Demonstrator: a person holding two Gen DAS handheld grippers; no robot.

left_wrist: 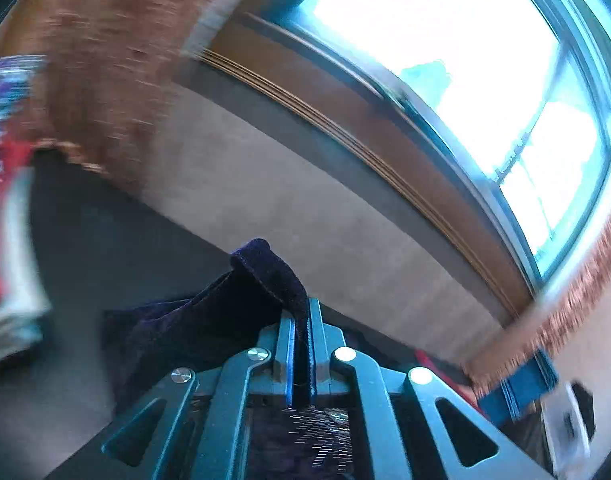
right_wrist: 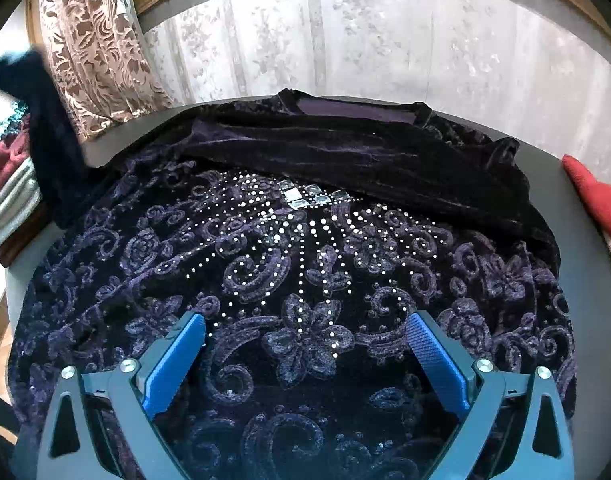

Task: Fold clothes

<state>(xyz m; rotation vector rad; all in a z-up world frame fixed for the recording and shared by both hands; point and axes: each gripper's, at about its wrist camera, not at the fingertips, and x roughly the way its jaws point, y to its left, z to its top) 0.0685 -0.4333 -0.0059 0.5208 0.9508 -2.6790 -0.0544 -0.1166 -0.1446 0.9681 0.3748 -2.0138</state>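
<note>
your left gripper point(left_wrist: 302, 344) has its jaws pinched tight on a fold of the dark purple velvet garment point(left_wrist: 209, 320), and the hemmed edge of the cloth sticks up just past the fingertips. this view is tilted and smeared with blur: a stack of folded clothes point(left_wrist: 5, 216) shows at the far left, a rust patterned curtain point(left_wrist: 105, 64) hangs above it, the pale wall runs across the middle, and a bright window point(left_wrist: 457, 64) fills the upper right. in your right wrist view, the far left holds the same stack of folded clothes point(right_wrist: 7, 184) beside the worktop, with a lifted strip of the dark cloth hanging in front of it and the lace curtain point(right_wrist: 97, 52) behind. the velvet garment point(right_wrist: 305, 248) lies spread over the grey worktop point(right_wrist: 597, 276) and covers most of it; its neckline sits at the far edge, plain velvet is folded across the upper part, and raised floral scrolls with rows of rhinestones point(right_wrist: 289, 208) cover the near part. your right gripper point(right_wrist: 307, 364) hovers low over the near part of the garment, jaws spread wide, nothing between the blue pads point(right_wrist: 437, 364); you cannot tell whether they touch the cloth. at the far right a red cloth point(right_wrist: 597, 200) rests on the worktop edge, just beside the garment.
</note>
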